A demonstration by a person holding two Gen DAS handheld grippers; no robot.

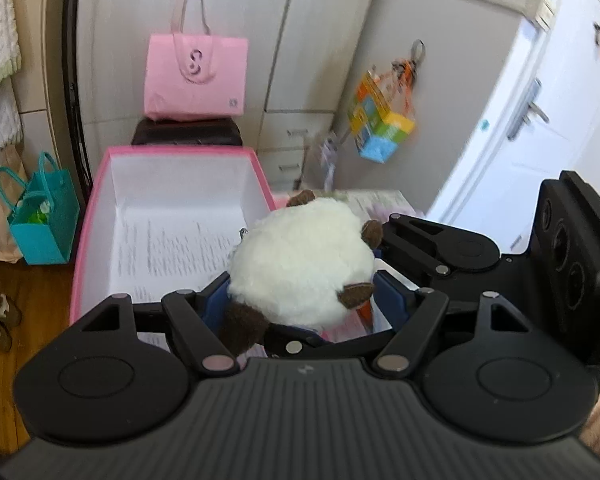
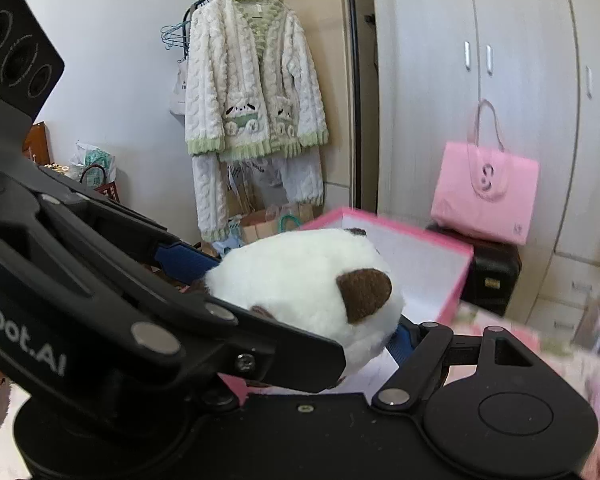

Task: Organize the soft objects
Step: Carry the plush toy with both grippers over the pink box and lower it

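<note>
While both grippers close on it, the plush (image 1: 300, 264) hangs over the pink box (image 1: 100, 184).
Left gripper (image 1: 300, 300) fingers pinch its lower sides; right gripper (image 2: 300, 304) fingers clamp it too. Box open, white inside.

The plush toy (image 1: 300, 264) between my jaws is creamy white with dark brown ears and paws. Ahead of my left jaws, the box (image 1: 100, 184) is pink outside and white inside, lined with paper printed in grey text. Beyond it, the tote bag (image 1: 196, 76) is pale pink. Left of them, a small bag (image 1: 44, 220) is teal. Ahead of my right jaws, the cardigan (image 2: 252, 80) is cream with pale green trim.
</note>
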